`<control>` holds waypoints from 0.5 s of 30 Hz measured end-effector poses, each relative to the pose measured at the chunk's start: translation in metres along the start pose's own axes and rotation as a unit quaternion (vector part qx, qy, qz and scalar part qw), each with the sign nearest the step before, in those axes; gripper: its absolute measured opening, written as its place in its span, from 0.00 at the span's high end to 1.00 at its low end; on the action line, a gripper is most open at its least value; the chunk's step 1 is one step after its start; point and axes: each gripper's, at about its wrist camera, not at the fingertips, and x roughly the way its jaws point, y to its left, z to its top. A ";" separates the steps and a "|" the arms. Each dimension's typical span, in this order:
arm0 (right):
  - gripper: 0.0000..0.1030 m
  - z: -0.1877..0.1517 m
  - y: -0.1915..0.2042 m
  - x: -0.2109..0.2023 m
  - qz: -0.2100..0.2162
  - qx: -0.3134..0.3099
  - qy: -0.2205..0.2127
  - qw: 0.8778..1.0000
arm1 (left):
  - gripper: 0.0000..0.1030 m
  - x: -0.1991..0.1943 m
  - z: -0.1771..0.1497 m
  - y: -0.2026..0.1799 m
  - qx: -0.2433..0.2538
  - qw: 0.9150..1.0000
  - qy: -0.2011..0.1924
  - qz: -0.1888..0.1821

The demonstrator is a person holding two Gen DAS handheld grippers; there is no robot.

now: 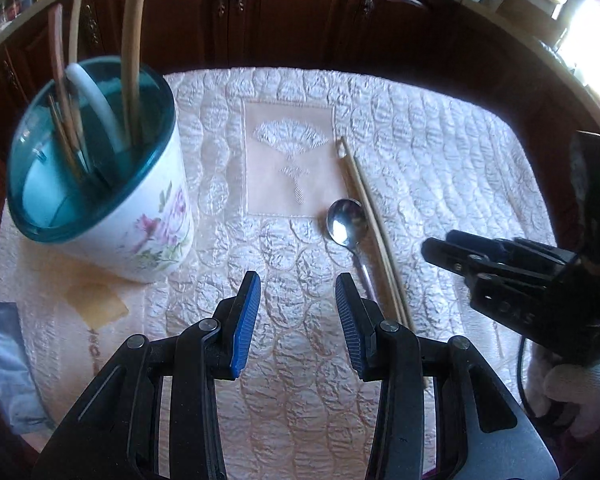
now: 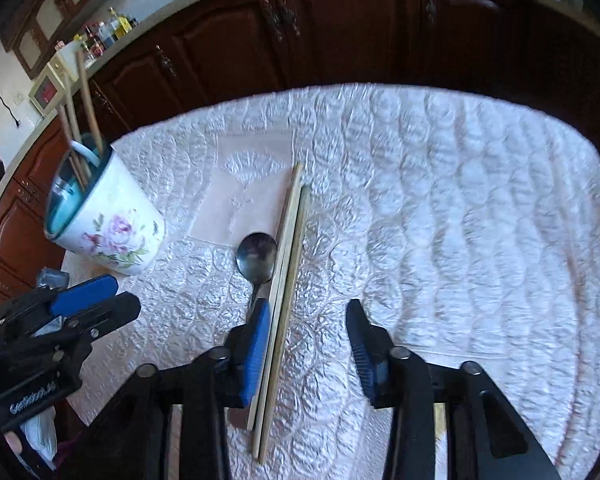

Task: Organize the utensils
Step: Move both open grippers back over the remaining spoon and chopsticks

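Observation:
A metal spoon (image 1: 346,222) and a pair of wooden chopsticks (image 1: 374,232) lie side by side on the white quilted cloth (image 1: 440,152). A floral utensil holder (image 1: 100,184) with a teal rim stands at the left and holds several chopsticks and a white spoon. My left gripper (image 1: 298,304) is open and empty, just left of the spoon handle. My right gripper (image 2: 308,336) is open, above the chopsticks (image 2: 286,280), which lie inside its left finger, with the spoon (image 2: 256,258) just left of it. The holder (image 2: 108,224) sits at far left there.
Dark wooden cabinets (image 2: 340,28) run behind the table. A printed panel (image 1: 288,160) lies in the cloth's middle. A grey bag (image 1: 4,360) sits at the left table edge. The right gripper (image 1: 500,272) shows at the right of the left wrist view.

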 end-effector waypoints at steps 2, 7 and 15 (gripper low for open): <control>0.70 0.003 0.001 0.015 0.009 -0.001 0.014 1.000 | 0.63 0.005 0.000 0.002 -0.003 1.000 0.005 0.002; 0.71 0.007 0.004 0.042 0.037 0.011 0.038 0.999 | 0.63 0.017 0.001 0.008 -0.008 1.000 0.016 0.006; 0.84 0.010 -0.009 0.053 0.037 0.027 0.039 0.998 | 0.63 0.037 0.011 0.000 -0.001 1.000 0.026 0.000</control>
